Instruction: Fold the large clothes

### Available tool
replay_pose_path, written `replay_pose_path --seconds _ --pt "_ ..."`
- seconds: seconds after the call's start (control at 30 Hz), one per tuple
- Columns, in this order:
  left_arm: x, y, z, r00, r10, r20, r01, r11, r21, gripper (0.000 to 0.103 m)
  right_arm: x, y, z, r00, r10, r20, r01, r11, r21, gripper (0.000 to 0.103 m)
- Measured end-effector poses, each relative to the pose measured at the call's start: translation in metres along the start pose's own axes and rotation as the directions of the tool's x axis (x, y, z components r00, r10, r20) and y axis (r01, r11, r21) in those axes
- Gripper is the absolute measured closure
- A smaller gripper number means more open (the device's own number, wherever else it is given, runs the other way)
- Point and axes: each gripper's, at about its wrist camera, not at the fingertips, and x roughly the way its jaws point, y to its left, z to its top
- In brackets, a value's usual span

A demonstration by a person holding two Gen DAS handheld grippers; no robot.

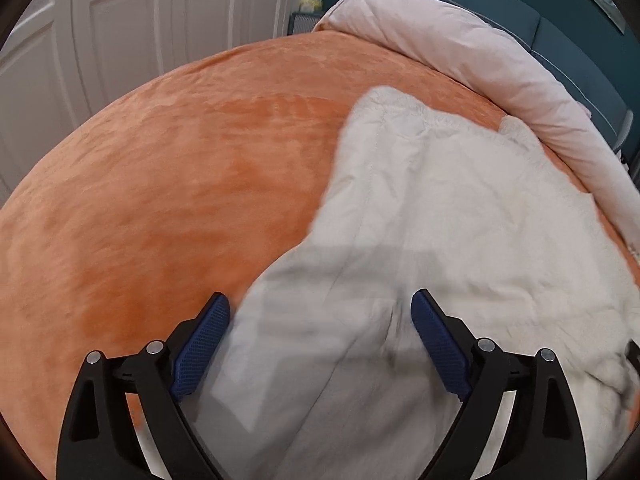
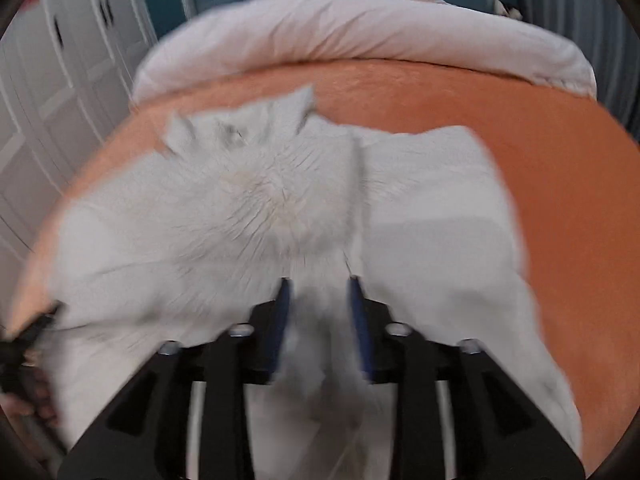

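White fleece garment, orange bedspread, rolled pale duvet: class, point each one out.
White fleece garment (image 1: 460,200), left wrist view, on its flat middle.
Orange bedspread (image 1: 160,180), left wrist view, on a bare stretch.
Rolled pale duvet (image 2: 360,32), right wrist view, on the roll's top.

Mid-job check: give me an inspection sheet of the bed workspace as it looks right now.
Surface: orange bedspread, bare on one side.
Job's things: white fleecy garment spread on the bed, partly folded.
Clutter: rolled pale duvet along the headboard end.
Grippers: left hand-held gripper open over the garment; right hand-held gripper part open, fabric between its pads, image blurred.
Cables: nothing seen.
Surroundings: white panelled doors, teal headboard.
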Motion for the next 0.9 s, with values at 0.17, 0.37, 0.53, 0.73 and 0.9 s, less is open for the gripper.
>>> replay_pose_path --seconds 0.17,0.37,0.53,0.73,0.9 --pt "-0.089 0.067 -0.048 0.986 -0.163 -0.043 0.161 0.986 -0.047 0.013 -0.144 -0.064 -0.086 0.997 0.026 0.079 -0.024 0.999 -0.023 0.032" --pt "-0.152 0.149 -0.14 0.976 -0.166 -0.144 0.142 0.977 -0.161 0.013 -0.219 -0.143 -0.204 0.992 -0.061 -0.106 0.073 0.991 0.108 0.031" --pt "-0.169 0.147 -0.17 0.974 -0.184 -0.13 0.164 0.975 -0.149 0.013 -0.222 -0.162 -0.258 0.984 0.053 -0.167 -0.003 0.959 0.284 0.031" --pt "-0.158 0.119 -0.169 0.968 -0.178 -0.178 0.157 0.98 -0.124 0.04 -0.194 -0.141 -0.252 0.978 0.137 -0.157 -0.07 0.926 0.371 0.037" --pt "-0.184 0.104 -0.162 0.952 -0.243 -0.185 0.239 0.97 -0.044 0.093 -0.221 -0.11 -0.232 0.984 0.14 -0.11 -0.109 0.963 0.246 0.089"
